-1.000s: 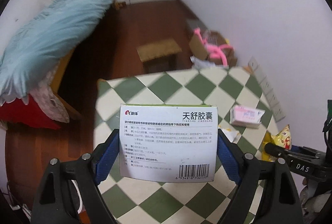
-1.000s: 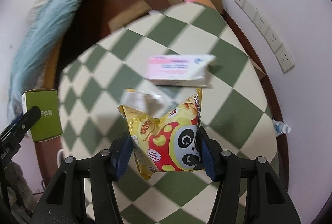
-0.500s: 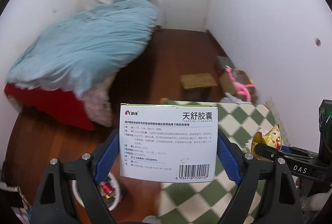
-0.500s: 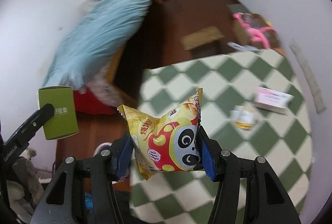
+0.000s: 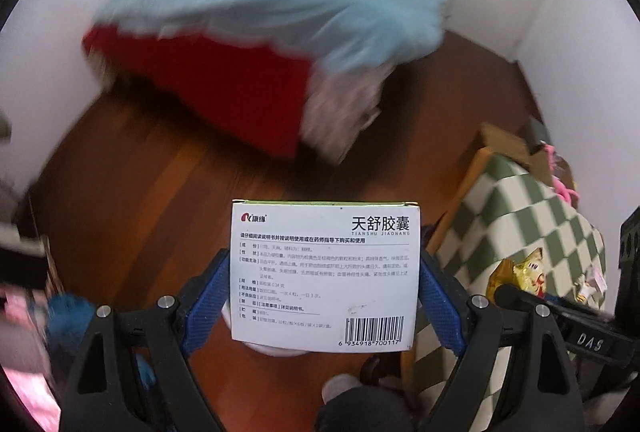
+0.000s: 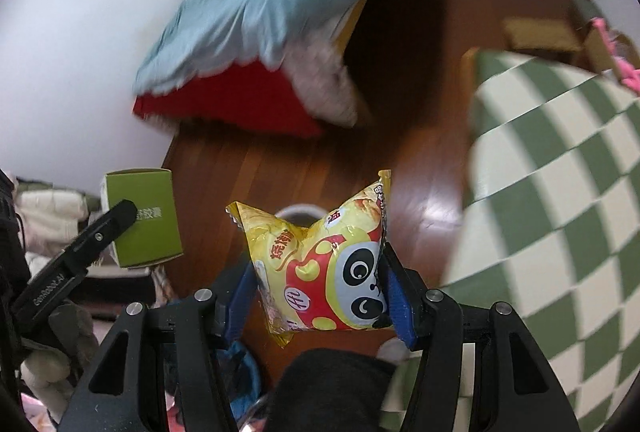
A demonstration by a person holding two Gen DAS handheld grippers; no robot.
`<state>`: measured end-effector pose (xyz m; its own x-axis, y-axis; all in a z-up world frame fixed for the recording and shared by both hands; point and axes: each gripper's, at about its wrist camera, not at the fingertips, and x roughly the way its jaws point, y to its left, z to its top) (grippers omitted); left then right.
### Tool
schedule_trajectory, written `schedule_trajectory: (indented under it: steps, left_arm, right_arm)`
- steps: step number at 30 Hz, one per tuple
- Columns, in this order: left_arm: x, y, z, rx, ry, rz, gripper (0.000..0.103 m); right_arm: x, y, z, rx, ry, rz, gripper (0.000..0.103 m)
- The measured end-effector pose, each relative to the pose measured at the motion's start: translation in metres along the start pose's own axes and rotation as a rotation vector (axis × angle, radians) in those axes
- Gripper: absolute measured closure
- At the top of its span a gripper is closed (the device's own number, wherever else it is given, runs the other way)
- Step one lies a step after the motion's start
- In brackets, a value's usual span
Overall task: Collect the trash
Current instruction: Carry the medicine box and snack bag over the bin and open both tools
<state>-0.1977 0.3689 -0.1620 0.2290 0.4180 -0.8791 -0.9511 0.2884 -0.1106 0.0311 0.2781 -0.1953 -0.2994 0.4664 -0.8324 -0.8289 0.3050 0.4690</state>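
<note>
A: What does the left hand-held gripper [image 5: 323, 292] have?

B: A medicine box [image 5: 325, 274]. Its blue pads [image 5: 204, 298] press on both sides of the box, white printed face and barcode toward the camera, held upright over the wooden floor [image 5: 160, 199].

A: And the right hand-held gripper [image 6: 318, 292]?

B: It is clamped on a yellow snack bag [image 6: 320, 264] with a panda on it. The bag sits between the pads, its top corners sticking up.

A: Where are they relative to the counter [image 6: 560, 167]?

B: Both are off its edge, over the floor. The green-and-cream checked counter lies to the right in both views.

A: Anything under the bag?

B: A white round rim [image 6: 299, 209] shows just behind its top edge; mostly hidden, so I cannot tell what it is. Something white also peeks from under the box in the left view.

A: The rest of the room?

B: A bed [image 5: 272, 15] with a light blue cover and red side, blurred, by the white wall. From the right view, the box's green side [image 6: 140, 218] shows at left.
</note>
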Motion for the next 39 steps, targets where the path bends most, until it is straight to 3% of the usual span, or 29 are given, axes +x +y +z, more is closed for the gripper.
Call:
schedule_trajectory:
  steps: [10, 19, 25, 27, 29, 33, 36, 39]
  left_arm:
    - [0.114, 0.083, -0.022, -0.182, 0.246, -0.004, 0.016]
    - [0.168, 0.112, -0.025, -0.268, 0.36, -0.038, 0.014]
    - [0.167, 0.127, -0.025, -0.284, 0.358, 0.018, 0.005]
    - [0.163, 0.134, -0.027, -0.289, 0.35, 0.048, 0.005]
    - [0.158, 0.139, -0.03, -0.288, 0.34, 0.086, 0.005]
    - [0.141, 0.144, -0.036, -0.284, 0.284, 0.168, 0.005]
    - [0.126, 0.143, -0.043, -0.265, 0.226, 0.245, 0.005]
    - [0.118, 0.14, -0.054, -0.247, 0.218, 0.274, 0.005]
  right_arm:
    - [0.17, 0.029, -0.017, 0.009, 0.255, -0.021, 0.044]
    - [0.25, 0.032, -0.011, -0.023, 0.372, -0.066, 0.044]
    - [0.291, 0.038, -0.017, -0.052, 0.448, -0.098, 0.041]
    - [0.301, 0.037, -0.021, -0.055, 0.478, -0.098, 0.028]
    - [0.308, 0.038, -0.025, -0.055, 0.499, -0.091, 0.006]
    - [0.312, 0.04, -0.033, -0.091, 0.52, -0.105, 0.002]
    - [0.307, 0.041, -0.036, -0.121, 0.517, -0.142, 0.002]
    - [0.294, 0.044, -0.038, -0.169, 0.495, -0.207, 0.002]
